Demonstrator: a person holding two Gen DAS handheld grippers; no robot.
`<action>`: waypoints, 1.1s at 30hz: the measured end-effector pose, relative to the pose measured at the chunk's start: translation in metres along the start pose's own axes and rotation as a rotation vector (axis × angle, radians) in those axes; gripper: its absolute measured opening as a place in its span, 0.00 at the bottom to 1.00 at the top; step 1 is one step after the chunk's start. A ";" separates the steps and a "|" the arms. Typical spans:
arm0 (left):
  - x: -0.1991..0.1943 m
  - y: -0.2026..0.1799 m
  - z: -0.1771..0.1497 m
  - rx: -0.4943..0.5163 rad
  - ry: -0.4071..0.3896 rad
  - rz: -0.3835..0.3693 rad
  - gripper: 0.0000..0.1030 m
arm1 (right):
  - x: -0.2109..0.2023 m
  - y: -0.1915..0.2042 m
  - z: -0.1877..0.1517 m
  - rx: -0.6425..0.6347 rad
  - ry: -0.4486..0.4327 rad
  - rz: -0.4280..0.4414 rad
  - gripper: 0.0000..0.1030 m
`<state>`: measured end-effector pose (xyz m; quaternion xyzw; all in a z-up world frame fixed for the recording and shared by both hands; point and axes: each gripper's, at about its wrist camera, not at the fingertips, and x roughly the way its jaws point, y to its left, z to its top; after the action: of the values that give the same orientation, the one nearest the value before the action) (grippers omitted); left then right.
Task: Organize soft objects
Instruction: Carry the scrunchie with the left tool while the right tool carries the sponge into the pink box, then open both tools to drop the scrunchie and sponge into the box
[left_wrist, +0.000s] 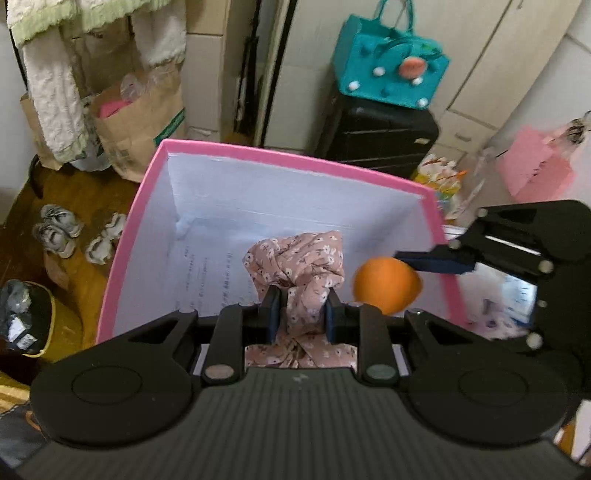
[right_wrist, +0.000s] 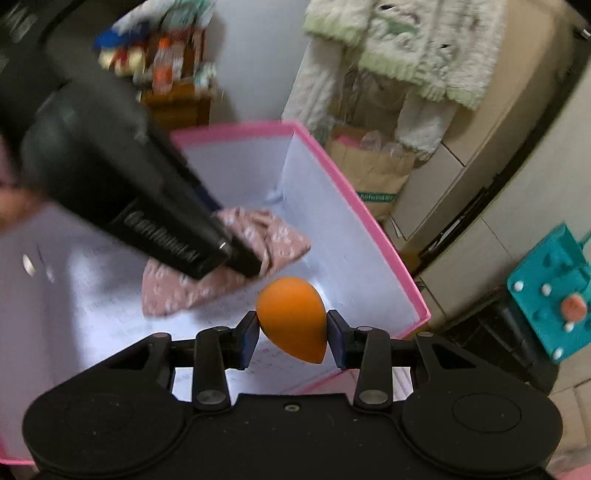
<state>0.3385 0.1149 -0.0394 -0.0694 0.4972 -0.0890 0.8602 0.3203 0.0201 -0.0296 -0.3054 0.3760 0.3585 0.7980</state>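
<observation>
A pink box (left_wrist: 288, 157) with a white inside stands open below both grippers; it also shows in the right wrist view (right_wrist: 354, 195). My left gripper (left_wrist: 301, 314) is shut on a pink floral cloth (left_wrist: 299, 266) and holds it inside the box. The cloth (right_wrist: 255, 236) also shows in the right wrist view, under the left gripper's body (right_wrist: 110, 166). My right gripper (right_wrist: 291, 336) is shut on an orange teardrop sponge (right_wrist: 291, 317) over the box's near right part. The sponge (left_wrist: 386, 284) and a right finger (left_wrist: 432, 263) show in the left wrist view.
A black suitcase (left_wrist: 380, 136) carries a teal bag (left_wrist: 388, 70). Paper bags (left_wrist: 136, 122) and hanging fuzzy clothes (left_wrist: 55, 96) are at the left. Shoes (left_wrist: 59, 229) lie on the wood floor. A pink paper item (left_wrist: 535, 166) is at the right.
</observation>
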 end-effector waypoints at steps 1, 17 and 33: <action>0.004 0.001 0.002 0.008 0.002 0.008 0.22 | 0.004 -0.001 0.001 -0.021 0.018 0.005 0.43; 0.012 -0.012 0.004 0.055 -0.054 0.059 0.50 | -0.011 0.001 -0.008 -0.010 -0.037 -0.056 0.60; -0.116 -0.046 -0.053 0.255 -0.112 0.097 0.58 | -0.127 0.010 -0.061 0.310 -0.198 0.123 0.61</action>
<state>0.2315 0.0942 0.0420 0.0595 0.4357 -0.1059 0.8919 0.2309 -0.0637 0.0400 -0.1186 0.3643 0.3727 0.8452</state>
